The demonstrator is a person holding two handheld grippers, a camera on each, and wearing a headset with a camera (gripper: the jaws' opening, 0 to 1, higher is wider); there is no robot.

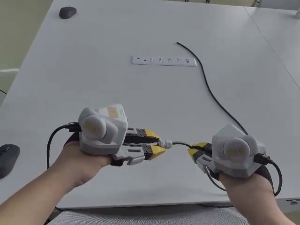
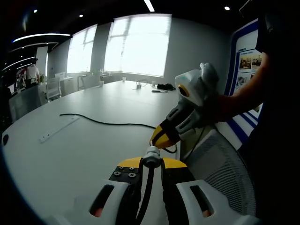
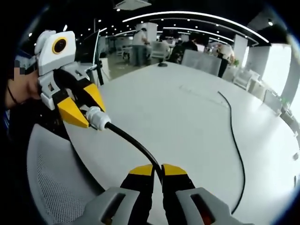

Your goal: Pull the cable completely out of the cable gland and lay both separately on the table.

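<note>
Cable [image 3: 133, 140], short and black, is coming out from between the yellow fingertips of your right gripper [image 3: 157, 169], which are closing tight on it with no gap showing. It is arching across to the gland [image 3: 96, 117], a light-coloured fitting that is sitting on its far end. Your left gripper [image 1: 158, 143] is pinching that gland between its own yellow tips, and in the left gripper view the cable is passing back between those fingers. You are holding the two grippers tip toward tip and a little apart, so cable and gland are hanging in the air over the near edge of the table [image 1: 93, 75], with the bare stretch sagging slightly between them. Farther out, a white power strip [image 1: 164, 61] is lying flat near the middle. A black cord [image 1: 211, 91] is trailing from beyond the strip's right end toward the near right and passing behind your right gripper. A dark mouse [image 1: 68, 12] is sitting at the far left.
</note>
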